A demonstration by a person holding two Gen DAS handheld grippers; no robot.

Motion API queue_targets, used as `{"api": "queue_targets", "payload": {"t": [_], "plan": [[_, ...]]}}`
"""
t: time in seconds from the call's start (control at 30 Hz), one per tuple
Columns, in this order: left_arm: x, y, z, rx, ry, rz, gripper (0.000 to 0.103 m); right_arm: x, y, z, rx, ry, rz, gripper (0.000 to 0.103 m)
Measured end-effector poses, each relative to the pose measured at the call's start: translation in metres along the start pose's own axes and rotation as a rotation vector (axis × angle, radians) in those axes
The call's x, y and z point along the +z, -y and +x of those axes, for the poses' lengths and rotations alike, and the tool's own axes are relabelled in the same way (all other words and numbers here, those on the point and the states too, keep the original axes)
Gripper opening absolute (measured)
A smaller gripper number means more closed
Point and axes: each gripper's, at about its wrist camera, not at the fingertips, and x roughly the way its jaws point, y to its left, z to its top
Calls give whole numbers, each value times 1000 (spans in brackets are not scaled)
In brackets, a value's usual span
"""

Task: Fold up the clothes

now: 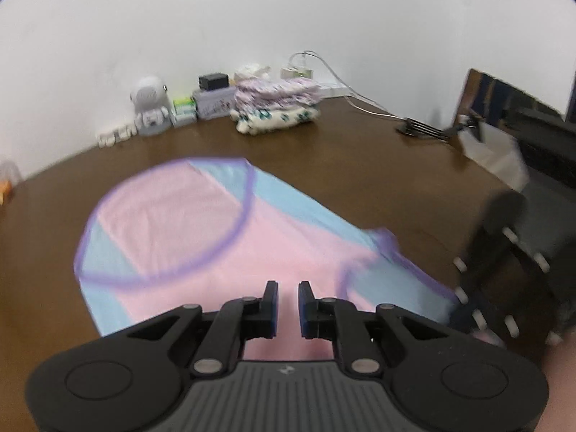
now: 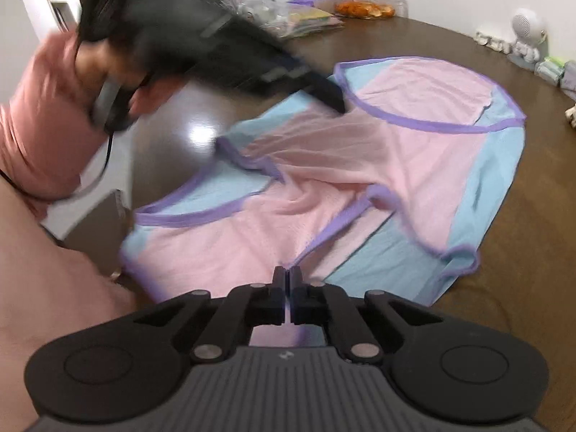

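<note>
one pink-and-blue garment [image 1: 201, 223] on dark wooden table [image 1: 360, 165], white wall [image 1: 288, 18] behind

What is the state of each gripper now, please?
Left gripper: slightly open, holding nothing.
Right gripper: closed on the pink, blue and purple-trimmed mesh garment.

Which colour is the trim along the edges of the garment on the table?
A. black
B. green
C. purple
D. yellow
C: the pink and blue garment lying on the table has purple trim along its curved edges.
</note>
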Motion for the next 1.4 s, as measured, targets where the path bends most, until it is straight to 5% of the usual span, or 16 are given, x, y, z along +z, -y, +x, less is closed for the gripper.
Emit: {"api": "queue_targets", "payload": {"t": [0.1, 0.23, 0.4, 0.5, 0.53, 0.57, 0.8, 0.87, 0.93, 1.1, 1.2, 1.4], "plan": [[-28, 17, -21, -54, -12, -47, 11, -6, -1, -3, 34, -5, 37, 5], [-53, 32, -23, -19, -59, -70, 13, -16, 10, -9, 18, 53, 156, 24], [-67, 29, -9, 10, -107, -102, 17, -23, 12, -7, 29, 82, 196, 30], [-70, 27, -5, 14, -108, -116, 2, -21, 7, 1, 39, 75, 179, 26], [-71, 28, -7, 16, -108, -124, 1, -20, 5, 2, 50, 68, 177, 10], [-73, 29, -11, 16, -103, -131, 1, -20, 3, 4, 66, 60, 177, 4], [-93, 42, -44, 1, -109, -155, 1, -16, -10, 1, 174, -31, 106, 7], [-96, 43, -50, 3, -106, -165, 5, -15, -12, 0, 152, -56, 92, 14], [-92, 40, -56, 13, -66, -172, 12, -12, -9, -5, 119, -41, 105, 32], [-53, 30, -50, 60, 76, -148, 17, 8, -2, -14, -71, 97, 124, 31], [-34, 34, -17, 87, 61, -70, 16, 20, -8, 5, -167, 133, 75, 31], [-51, 32, 17, 151, -53, 17, 7, 16, -24, 32, -172, 63, -23, 31]]}}
